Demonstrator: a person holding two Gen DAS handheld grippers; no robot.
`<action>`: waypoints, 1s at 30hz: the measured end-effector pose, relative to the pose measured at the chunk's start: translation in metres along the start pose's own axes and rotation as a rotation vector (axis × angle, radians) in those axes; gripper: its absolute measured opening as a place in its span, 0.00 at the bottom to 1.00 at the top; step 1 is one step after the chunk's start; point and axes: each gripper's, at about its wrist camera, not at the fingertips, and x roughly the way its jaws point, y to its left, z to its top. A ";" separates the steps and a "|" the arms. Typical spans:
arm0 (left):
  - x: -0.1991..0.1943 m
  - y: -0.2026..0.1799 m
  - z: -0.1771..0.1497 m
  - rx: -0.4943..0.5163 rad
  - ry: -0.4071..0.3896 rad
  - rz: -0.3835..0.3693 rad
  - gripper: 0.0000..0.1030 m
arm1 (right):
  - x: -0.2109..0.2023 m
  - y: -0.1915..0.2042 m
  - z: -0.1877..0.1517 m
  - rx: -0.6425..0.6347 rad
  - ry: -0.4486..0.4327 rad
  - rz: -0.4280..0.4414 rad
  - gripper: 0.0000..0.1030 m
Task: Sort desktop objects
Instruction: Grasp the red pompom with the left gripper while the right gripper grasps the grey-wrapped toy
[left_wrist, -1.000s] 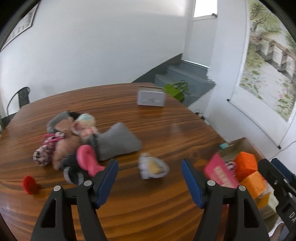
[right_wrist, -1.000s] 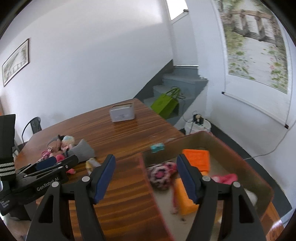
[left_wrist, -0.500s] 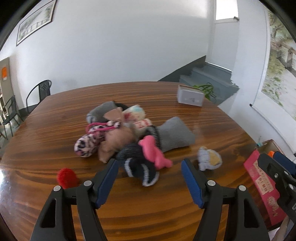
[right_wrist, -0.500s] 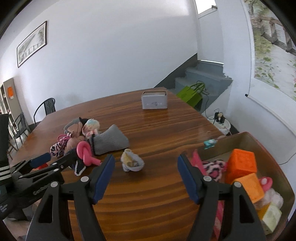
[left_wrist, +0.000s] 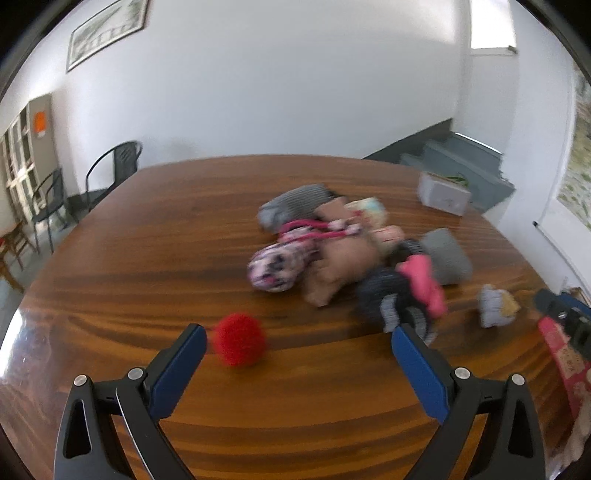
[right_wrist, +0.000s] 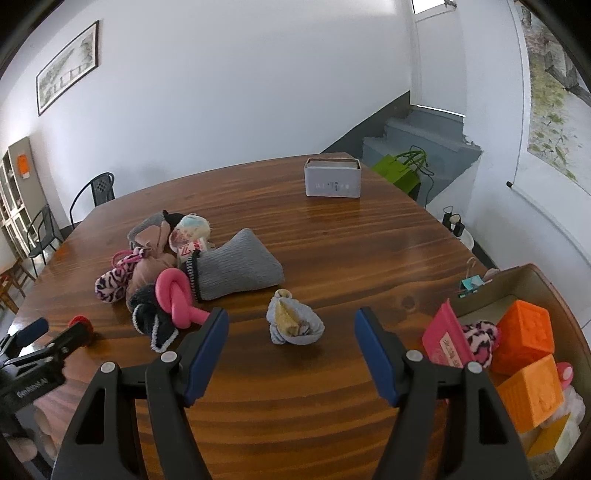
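Approaching red fuzzy ball (left_wrist: 239, 344) on wooden table (left_wrist: 147, 258) | ball just ahead of left gripper (left_wrist: 297, 360), nearer its left finger | left nearer; both grippers' fingers wide, empty | right gripper (right_wrist: 291, 343) faces crumpled blue-grey sock (right_wrist: 294, 323)

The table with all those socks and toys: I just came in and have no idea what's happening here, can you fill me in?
A person is sorting clutter with two handheld grippers. Both are open and empty: the left gripper points toward a red pom-pom, the right gripper toward a balled light-blue sock. A pile of socks waits; the cardboard box already holds orange blocks.
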 end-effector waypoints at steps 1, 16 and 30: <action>0.002 0.007 -0.001 -0.009 0.005 0.006 0.99 | 0.002 0.000 0.000 0.004 0.002 0.001 0.72; 0.032 0.027 -0.006 -0.025 0.071 0.016 0.99 | 0.019 -0.003 -0.008 0.022 0.056 0.038 0.72; 0.036 0.041 -0.005 -0.099 0.105 -0.042 0.38 | 0.025 -0.007 -0.011 0.050 0.067 0.081 0.72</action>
